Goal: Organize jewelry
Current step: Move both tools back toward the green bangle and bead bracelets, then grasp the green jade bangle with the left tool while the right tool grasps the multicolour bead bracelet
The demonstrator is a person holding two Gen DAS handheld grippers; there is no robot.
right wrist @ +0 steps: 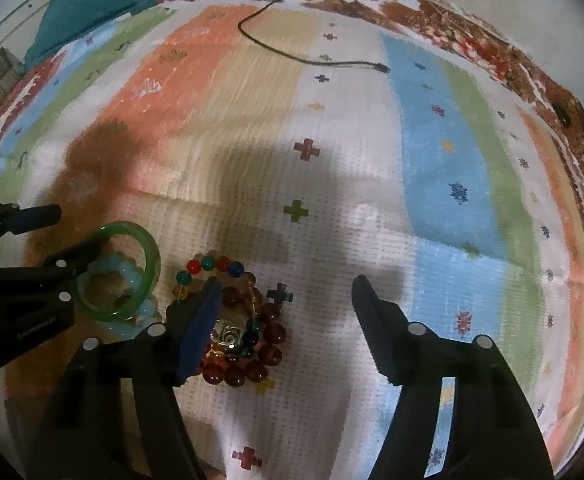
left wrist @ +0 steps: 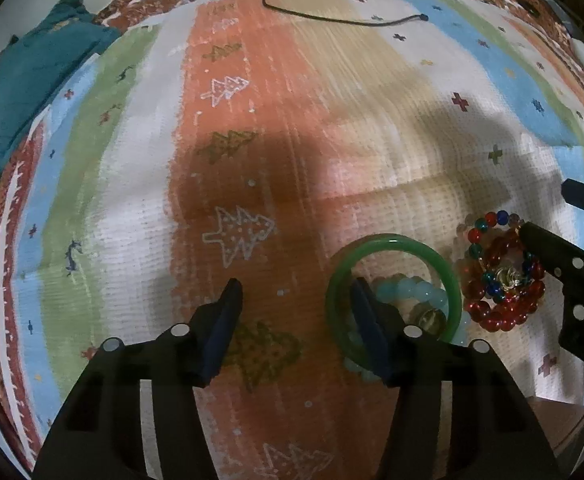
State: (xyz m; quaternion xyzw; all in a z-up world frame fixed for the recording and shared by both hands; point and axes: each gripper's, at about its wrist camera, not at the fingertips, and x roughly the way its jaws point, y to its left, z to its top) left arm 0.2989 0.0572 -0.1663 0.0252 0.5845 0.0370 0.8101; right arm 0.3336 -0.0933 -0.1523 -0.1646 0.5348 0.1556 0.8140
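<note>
A green bangle (left wrist: 396, 246) lies on the striped cloth over a pale blue bead bracelet (left wrist: 416, 292). To its right lies a pile of red bead bracelets (left wrist: 504, 312) with a multicoloured bead string (left wrist: 488, 220) and a gold charm (left wrist: 510, 276). My left gripper (left wrist: 296, 304) is open; its right finger (left wrist: 366, 320) sits inside the bangle. My right gripper (right wrist: 285, 300) is open; its left finger (right wrist: 201, 324) rests over the red bead pile (right wrist: 267, 336). The bangle (right wrist: 151, 252) and blue beads (right wrist: 125, 270) show at the left of the right wrist view.
A striped, patterned cloth (left wrist: 251, 120) covers the surface. A black cable (left wrist: 332, 18) lies at the far side. A teal cloth bundle (left wrist: 39, 68) sits at the far left corner. A brown box corner (left wrist: 560, 428) shows at the lower right.
</note>
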